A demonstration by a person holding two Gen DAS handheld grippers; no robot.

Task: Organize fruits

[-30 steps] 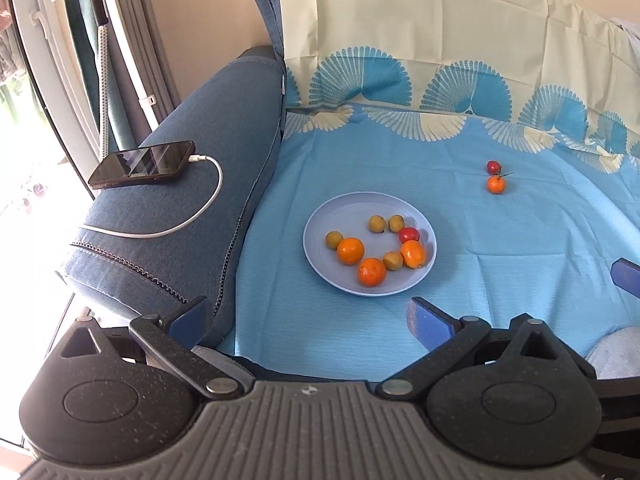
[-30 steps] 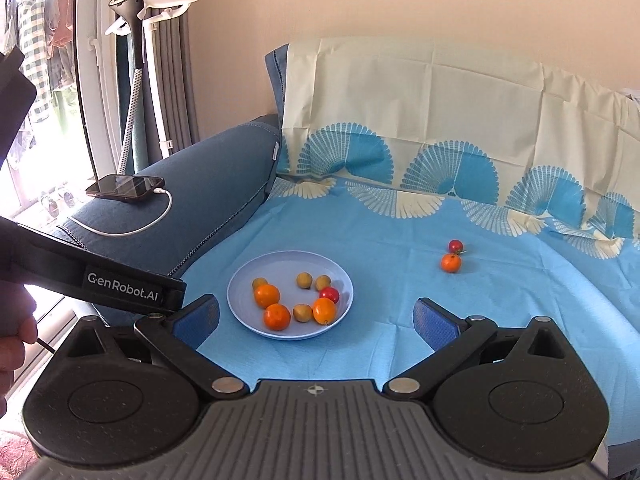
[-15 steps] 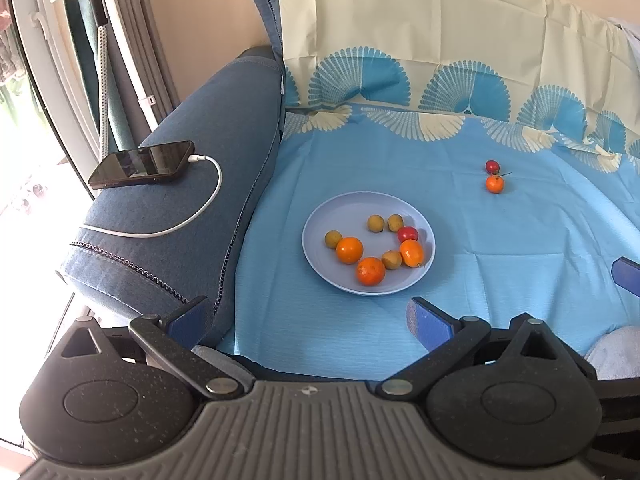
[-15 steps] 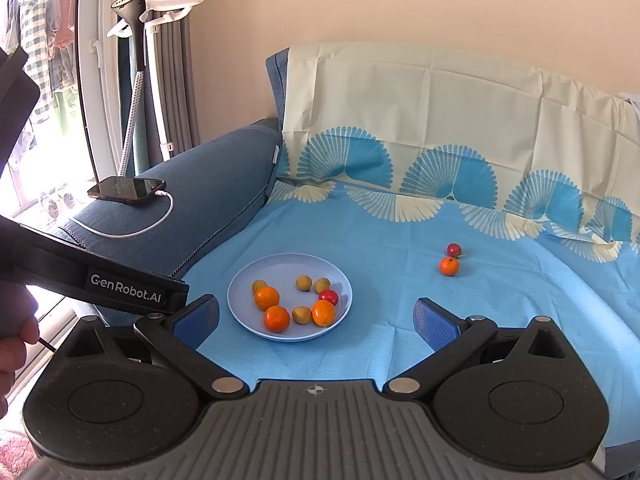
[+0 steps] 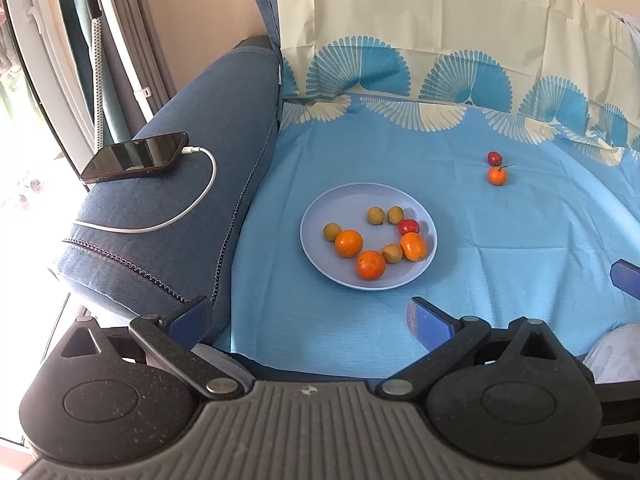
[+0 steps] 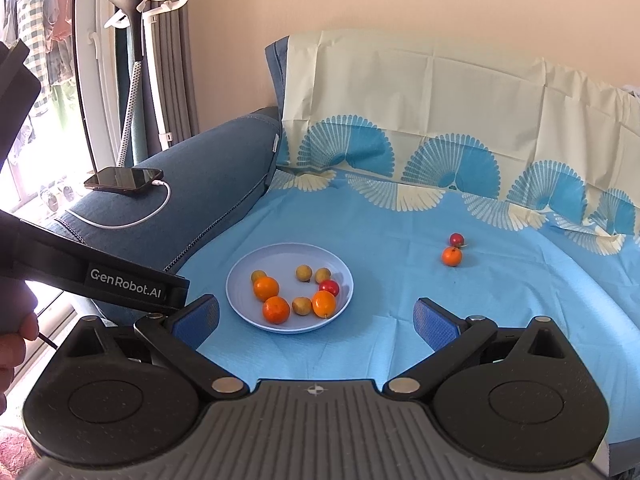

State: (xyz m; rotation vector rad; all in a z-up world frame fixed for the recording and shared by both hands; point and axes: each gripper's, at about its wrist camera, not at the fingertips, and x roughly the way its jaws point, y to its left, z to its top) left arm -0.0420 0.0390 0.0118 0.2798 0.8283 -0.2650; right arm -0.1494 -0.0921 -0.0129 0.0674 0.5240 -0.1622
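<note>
Left tool (image 5: 308,316) and right tool (image 6: 316,318): both spread wide, gripping nothing, held low over the near edge of the light blue patterned sofa cover (image 6: 400,320). Round pale blue plastic plate (image 6: 240,280) lies just ahead between the fingers, holding small orange, tan and red fruits. One loose small orange fruit (image 6: 452,256) and one loose small red fruit (image 6: 456,239), touching, lie well beyond, to the right
</note>
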